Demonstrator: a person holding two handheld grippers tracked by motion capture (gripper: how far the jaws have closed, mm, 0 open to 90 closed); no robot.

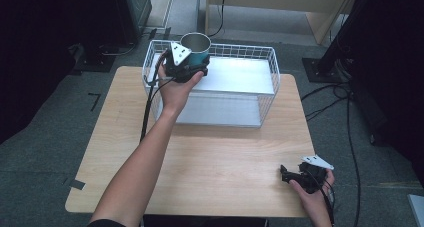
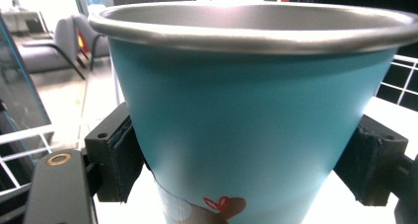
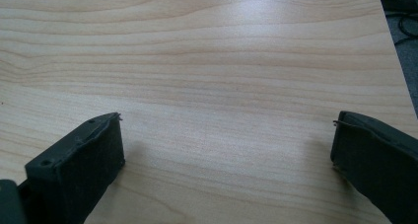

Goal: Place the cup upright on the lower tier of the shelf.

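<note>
The left tool (image 1: 192,62) pinches a teal metal cup with a silver rim (image 1: 196,46) between its two black jaws, holding it upright over the near left corner of the white wire basket (image 1: 270,62), which stands at the far side of the light wooden bench (image 1: 210,162). The right tool (image 1: 292,176) rests low near the bench's near right corner, jaws spread wide over bare wood.

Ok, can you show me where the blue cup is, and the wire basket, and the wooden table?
blue cup (image 2: 246,135): left gripper view, on its teal side wall.
wire basket (image 1: 274,77): high view, on its right wire wall.
wooden table (image 1: 220,167): high view, on the bare top.
</note>
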